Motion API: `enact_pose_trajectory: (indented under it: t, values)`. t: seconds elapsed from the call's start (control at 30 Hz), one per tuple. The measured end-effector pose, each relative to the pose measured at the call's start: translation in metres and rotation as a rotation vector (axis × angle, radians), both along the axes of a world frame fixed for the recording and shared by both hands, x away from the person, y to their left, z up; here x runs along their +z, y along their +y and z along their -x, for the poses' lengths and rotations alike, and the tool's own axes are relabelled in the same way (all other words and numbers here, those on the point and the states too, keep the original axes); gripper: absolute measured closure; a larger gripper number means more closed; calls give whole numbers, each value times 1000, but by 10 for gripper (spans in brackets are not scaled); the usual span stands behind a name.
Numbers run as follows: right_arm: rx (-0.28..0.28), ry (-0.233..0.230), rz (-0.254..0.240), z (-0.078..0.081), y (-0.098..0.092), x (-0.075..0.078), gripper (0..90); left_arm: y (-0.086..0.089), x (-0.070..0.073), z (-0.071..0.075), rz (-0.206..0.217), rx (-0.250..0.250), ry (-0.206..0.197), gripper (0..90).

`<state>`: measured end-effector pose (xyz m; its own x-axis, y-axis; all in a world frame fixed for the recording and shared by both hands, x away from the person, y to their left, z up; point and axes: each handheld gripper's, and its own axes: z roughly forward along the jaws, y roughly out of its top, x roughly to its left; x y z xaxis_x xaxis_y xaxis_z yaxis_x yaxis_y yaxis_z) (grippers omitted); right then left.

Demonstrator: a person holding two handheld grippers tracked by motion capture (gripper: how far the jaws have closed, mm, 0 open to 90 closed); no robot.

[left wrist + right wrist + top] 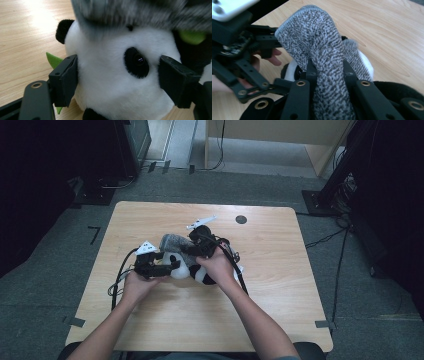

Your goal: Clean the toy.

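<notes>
While the left gripper brackets the white-and-black plush panda, jaws apart, the right gripper, clamped on the grey knitted sock, should tug gently toward twelve o'clock

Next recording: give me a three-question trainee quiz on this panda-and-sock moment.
1. True or false: the right hand-held gripper is clamped on the grey sock.
2. The left hand-held gripper has its jaws on either side of the panda's: A head, B foot, C leaf?
3. What does the panda rest on?

Key: 1 true. 2 A; the left pad touches the white plush, the right pad stands just off it. 3 the wooden table.
</notes>
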<state>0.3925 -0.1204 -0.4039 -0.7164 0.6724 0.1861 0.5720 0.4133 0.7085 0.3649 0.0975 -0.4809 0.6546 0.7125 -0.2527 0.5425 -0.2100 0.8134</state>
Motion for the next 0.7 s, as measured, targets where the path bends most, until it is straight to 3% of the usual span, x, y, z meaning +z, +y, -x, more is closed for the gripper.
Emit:
enact_pose_trajectory:
  t: [0.17,0.33,0.5,0.63,0.7]
  values:
    - [-13,-13,-6,-6,-5,-5,759,1,6,2,5,-8,-37,205]
    - [-33,7,-22,-15,-10,-7,758,4,10,7,-26,-29,-37,217]
    - [-39,15,-31,-25,-15,-8,756,2,1,6,-49,-33,-2,144]
    - [-47,39,-57,-31,-19,-12,754,-2,-4,3,-39,-25,-29,104]
    - [-44,41,-56,-31,-19,-12,754,-5,-8,3,-39,-33,-24,67]
